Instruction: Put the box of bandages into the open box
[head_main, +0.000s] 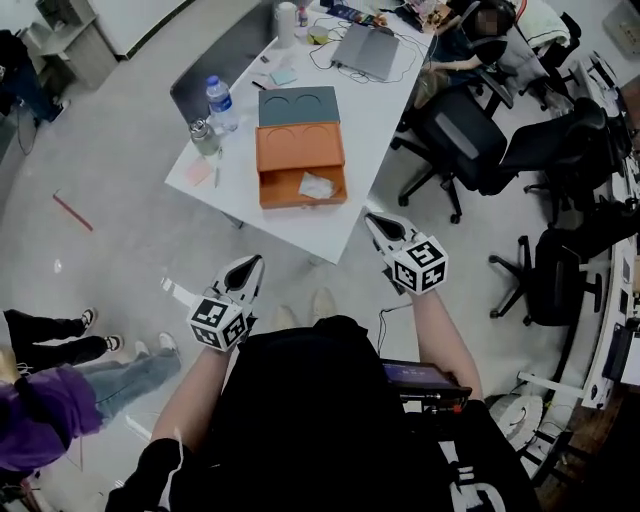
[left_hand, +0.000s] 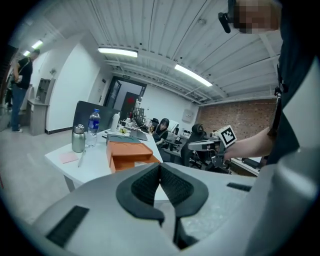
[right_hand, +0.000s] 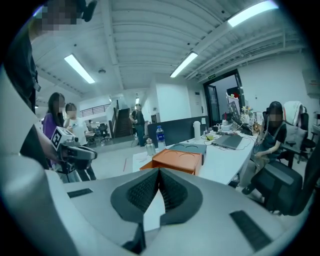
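An orange open box (head_main: 300, 165) stands on the white table (head_main: 375, 120), its front compartment facing me. A small white packet (head_main: 316, 186) lies inside that compartment; I cannot tell if it is the box of bandages. Both grippers hang in front of my body, short of the table's near corner. The left gripper (head_main: 253, 264) is shut and holds nothing, and so is the right gripper (head_main: 373, 220). In the left gripper view the shut left gripper (left_hand: 160, 170) points at the orange box (left_hand: 131, 155). In the right gripper view the shut right gripper (right_hand: 159, 175) sits below the orange box (right_hand: 177, 161).
A dark teal lid (head_main: 298, 105) lies behind the orange box. A water bottle (head_main: 221, 103), a steel flask (head_main: 204, 137) and a pink note (head_main: 198, 172) stand at the table's left. A laptop (head_main: 365, 50) lies further back. Office chairs (head_main: 460, 140) crowd the right; a person (head_main: 60, 400) sits at lower left.
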